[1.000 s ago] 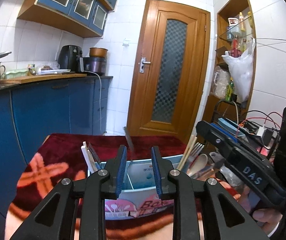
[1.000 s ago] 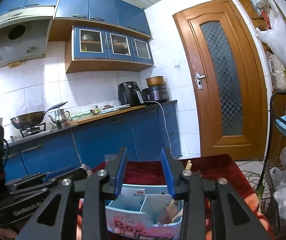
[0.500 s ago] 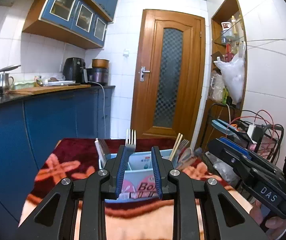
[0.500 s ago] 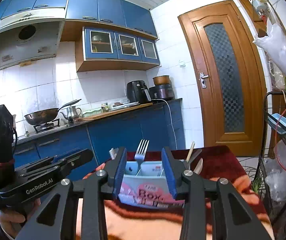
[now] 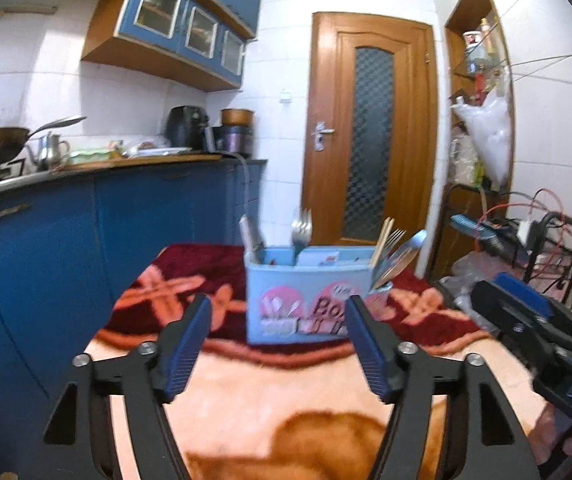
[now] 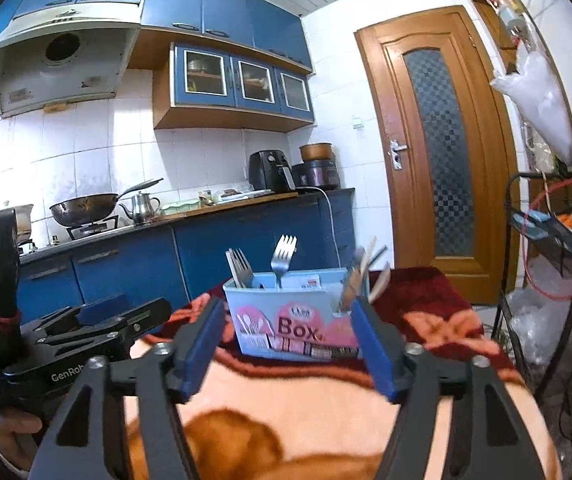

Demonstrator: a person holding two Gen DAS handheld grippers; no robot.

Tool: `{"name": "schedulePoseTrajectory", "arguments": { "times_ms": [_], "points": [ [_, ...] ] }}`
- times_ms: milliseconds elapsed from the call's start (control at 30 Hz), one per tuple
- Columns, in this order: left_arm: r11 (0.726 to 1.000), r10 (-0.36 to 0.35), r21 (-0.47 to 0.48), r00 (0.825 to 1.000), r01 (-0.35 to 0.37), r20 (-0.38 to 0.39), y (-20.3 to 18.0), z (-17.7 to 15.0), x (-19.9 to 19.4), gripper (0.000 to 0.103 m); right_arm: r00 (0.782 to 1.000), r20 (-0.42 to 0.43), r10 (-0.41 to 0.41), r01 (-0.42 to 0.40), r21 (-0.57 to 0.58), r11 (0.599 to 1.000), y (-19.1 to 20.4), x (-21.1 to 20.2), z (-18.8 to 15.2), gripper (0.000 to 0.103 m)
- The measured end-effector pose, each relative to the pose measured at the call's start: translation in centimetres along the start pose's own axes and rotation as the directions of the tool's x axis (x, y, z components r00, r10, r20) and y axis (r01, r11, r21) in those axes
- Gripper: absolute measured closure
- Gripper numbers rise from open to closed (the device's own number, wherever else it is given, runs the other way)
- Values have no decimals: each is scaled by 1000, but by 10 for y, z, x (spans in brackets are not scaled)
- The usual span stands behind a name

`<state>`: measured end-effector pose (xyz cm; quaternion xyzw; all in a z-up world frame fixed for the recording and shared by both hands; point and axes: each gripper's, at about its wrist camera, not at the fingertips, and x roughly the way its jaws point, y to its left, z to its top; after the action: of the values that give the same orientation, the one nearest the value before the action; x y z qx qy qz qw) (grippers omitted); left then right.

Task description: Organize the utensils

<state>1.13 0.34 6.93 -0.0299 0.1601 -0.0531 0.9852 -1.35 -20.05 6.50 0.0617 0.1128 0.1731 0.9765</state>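
A light blue utensil box [image 5: 305,292] [image 6: 291,322] with pink labels stands on the patterned blanket. Forks [image 6: 284,256], chopsticks [image 5: 381,236] and spoons [image 5: 401,252] stick up from its compartments. My left gripper [image 5: 278,312] hangs well short of the box, its jaws opening with nothing between them. My right gripper [image 6: 286,312] is likewise back from the box, jaws opening and empty. In the right wrist view the left gripper [image 6: 98,316] shows at the left, held by a hand [image 6: 10,428]. The right gripper [image 5: 525,312] shows at the right of the left wrist view.
The red and peach blanket [image 5: 286,392] covers the table. Blue kitchen cabinets [image 5: 86,224] run along the left, with a wok [image 6: 84,204] and kettle on the counter. A wooden door [image 5: 369,140] is behind. A black wire rack [image 6: 545,280] with cables stands at the right.
Both grippers have drawn back from the box, which now looks smaller and farther. Both sets of jaws have spread from narrow to wide. A fork now stands in the box's middle.
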Motion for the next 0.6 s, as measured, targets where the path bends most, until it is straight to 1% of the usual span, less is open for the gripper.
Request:
{"name": "schedulePoseTrajectory", "arguments": {
  "times_ms": [100, 167, 233, 367, 500, 600],
  "points": [
    [1000, 26, -8, 1000, -27, -15, 4, -13, 4, 30, 1000, -15, -11, 12, 14, 1000, -3, -2, -14, 21],
    [999, 47, 2, 999, -47, -14, 3, -21, 4, 29, 1000, -18, -18, 19, 11, 1000, -4, -2, -21, 21],
    [998, 67, 22, 998, -66, -14, 1, -29, 5, 28, 999, -19, -38, 38, -5, 999, -4, -2, -30, 16],
    [996, 80, 36, 997, -79, -11, -3, -42, 8, 27, 999, -17, -51, 51, -38, 998, -3, -1, -47, 14],
    [996, 83, 18, 996, -82, -20, -3, -50, 13, 27, 997, -6, -81, 81, -68, 994, -2, 2, -57, 13],
    [996, 84, 9, 996, -84, -30, -1, -50, 15, 27, 996, -18, -83, 82, -44, 996, -7, 5, -61, 12]
  ]
}}
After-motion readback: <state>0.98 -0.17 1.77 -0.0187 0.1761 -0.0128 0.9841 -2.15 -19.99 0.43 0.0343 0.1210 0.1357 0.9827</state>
